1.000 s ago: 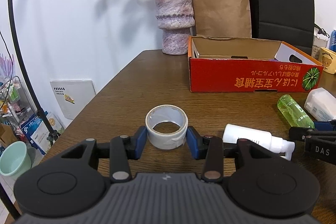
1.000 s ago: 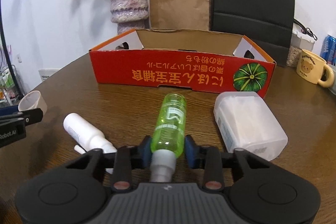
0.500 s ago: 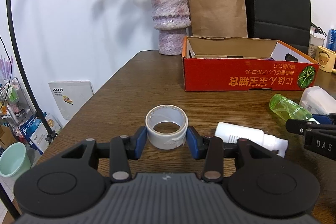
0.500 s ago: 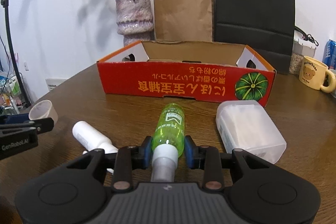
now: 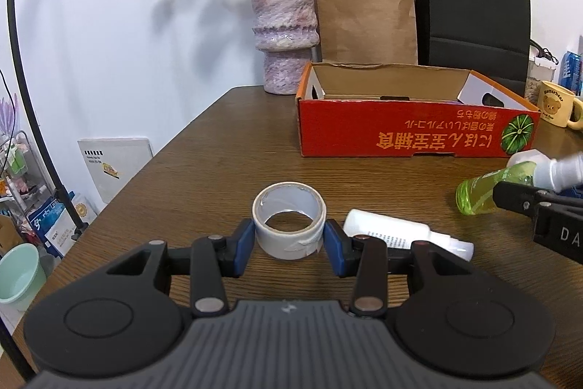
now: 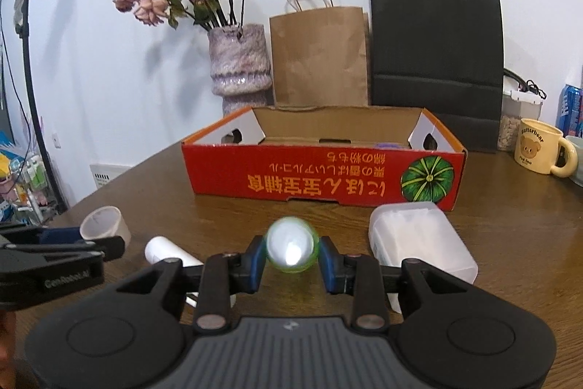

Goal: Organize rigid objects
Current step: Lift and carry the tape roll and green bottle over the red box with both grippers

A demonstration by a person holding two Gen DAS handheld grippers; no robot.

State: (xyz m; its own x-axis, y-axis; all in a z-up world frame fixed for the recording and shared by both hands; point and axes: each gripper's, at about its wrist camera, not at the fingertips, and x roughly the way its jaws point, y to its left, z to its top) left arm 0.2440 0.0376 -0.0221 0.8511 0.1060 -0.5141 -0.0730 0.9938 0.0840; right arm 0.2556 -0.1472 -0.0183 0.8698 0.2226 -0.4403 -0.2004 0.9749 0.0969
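My left gripper (image 5: pixel 289 239) is shut on a white tape roll (image 5: pixel 289 225) that stands on its rim on the brown table. My right gripper (image 6: pixel 290 257) is shut on a green spray bottle (image 6: pixel 290 245), lifted and seen end-on, its white cap toward the camera. In the left wrist view the green bottle (image 5: pixel 484 192) hangs tilted at the right, clear of the table. A white bottle (image 5: pixel 397 232) lies between the two grippers. The open red cardboard box (image 6: pixel 320 177) stands behind, its inside mostly hidden.
A frosted plastic container (image 6: pixel 419 243) lies right of the green bottle. A flower vase (image 6: pixel 240 64), a brown paper bag (image 6: pixel 319 57) and a black bag (image 6: pixel 435 53) line the back wall. A yellow mug (image 6: pixel 539 152) stands at far right. The table's left edge drops off toward floor clutter.
My right gripper has lifted the green bottle off the table and tipped it so its length points away from the camera. The left gripper and tape roll stay put.
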